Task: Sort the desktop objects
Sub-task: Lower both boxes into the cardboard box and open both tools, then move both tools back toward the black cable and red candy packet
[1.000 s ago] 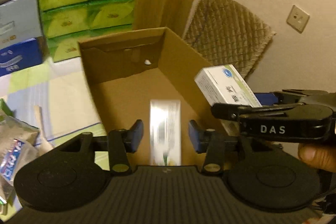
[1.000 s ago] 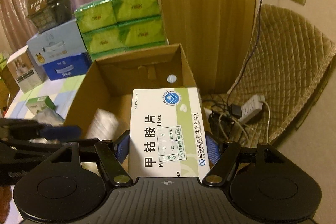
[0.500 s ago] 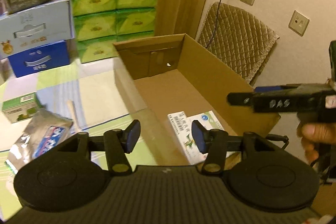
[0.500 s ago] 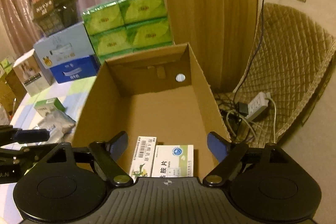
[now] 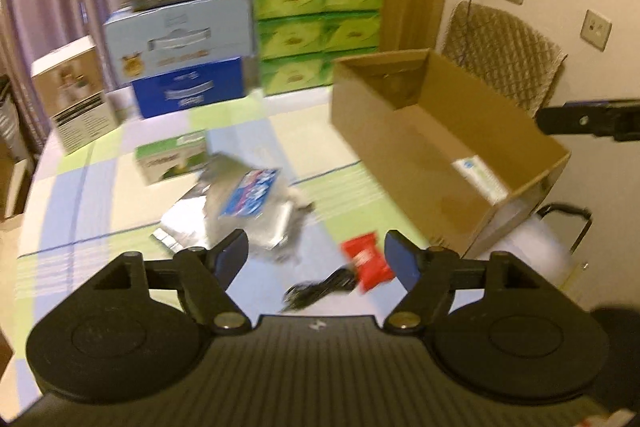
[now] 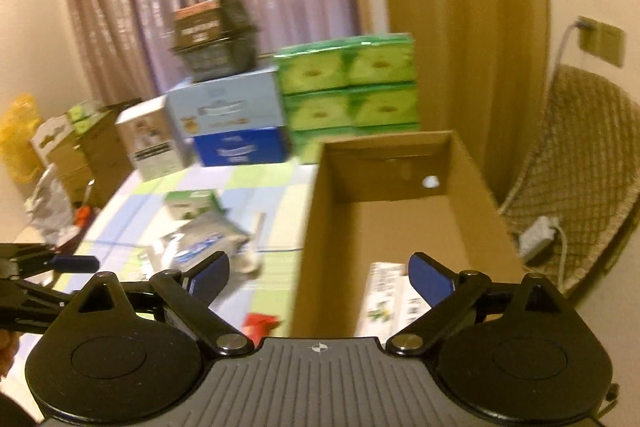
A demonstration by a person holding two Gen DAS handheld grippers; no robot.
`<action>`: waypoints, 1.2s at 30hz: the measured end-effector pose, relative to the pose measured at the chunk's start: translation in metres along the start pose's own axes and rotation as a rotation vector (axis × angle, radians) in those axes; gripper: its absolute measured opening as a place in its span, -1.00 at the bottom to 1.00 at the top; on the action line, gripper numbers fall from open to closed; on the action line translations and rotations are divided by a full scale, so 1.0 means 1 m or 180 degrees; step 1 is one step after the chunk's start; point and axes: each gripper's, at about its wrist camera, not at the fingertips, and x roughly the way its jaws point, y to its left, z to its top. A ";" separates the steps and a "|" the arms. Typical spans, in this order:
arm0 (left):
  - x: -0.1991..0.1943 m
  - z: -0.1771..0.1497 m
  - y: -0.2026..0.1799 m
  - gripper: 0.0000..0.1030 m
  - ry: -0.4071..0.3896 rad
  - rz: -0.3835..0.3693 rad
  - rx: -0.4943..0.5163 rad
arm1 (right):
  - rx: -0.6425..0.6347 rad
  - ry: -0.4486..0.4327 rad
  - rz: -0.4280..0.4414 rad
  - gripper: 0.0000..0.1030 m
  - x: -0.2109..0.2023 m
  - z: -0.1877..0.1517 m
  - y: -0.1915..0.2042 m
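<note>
Cardboard box [image 5: 404,131] sits on checked tablecloth [image 5: 100,187] (curtained room); both claws [image 5: 317,255] [image 6: 318,273] spread, empty.

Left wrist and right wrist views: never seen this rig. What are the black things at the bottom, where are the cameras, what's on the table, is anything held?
Each picture comes from a fisheye camera mounted on a hand-held gripper, looking along its two fingers. The black shapes at the bottom are the gripper's own body.

The left gripper is open and holds nothing; so is the right gripper.

On the table lie a red packet, a silver pouch, a small green box and a black cable. The cardboard box already holds white medicine boxes. Cartons and green tissue packs are stacked at the far edge.
</note>
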 end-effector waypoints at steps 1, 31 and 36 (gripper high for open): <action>-0.003 -0.006 0.005 0.44 0.0016 0.0022 0.0025 | -0.0046 0.0005 0.0037 0.84 0.000 -0.004 0.009; 0.073 -0.069 0.013 0.55 0.0548 -0.0686 0.1721 | -0.1812 0.0862 0.0413 0.74 0.104 -0.112 0.102; 0.093 -0.063 0.015 0.50 0.0524 -0.0806 0.1953 | -0.1708 0.0927 0.0259 0.61 0.130 -0.118 0.104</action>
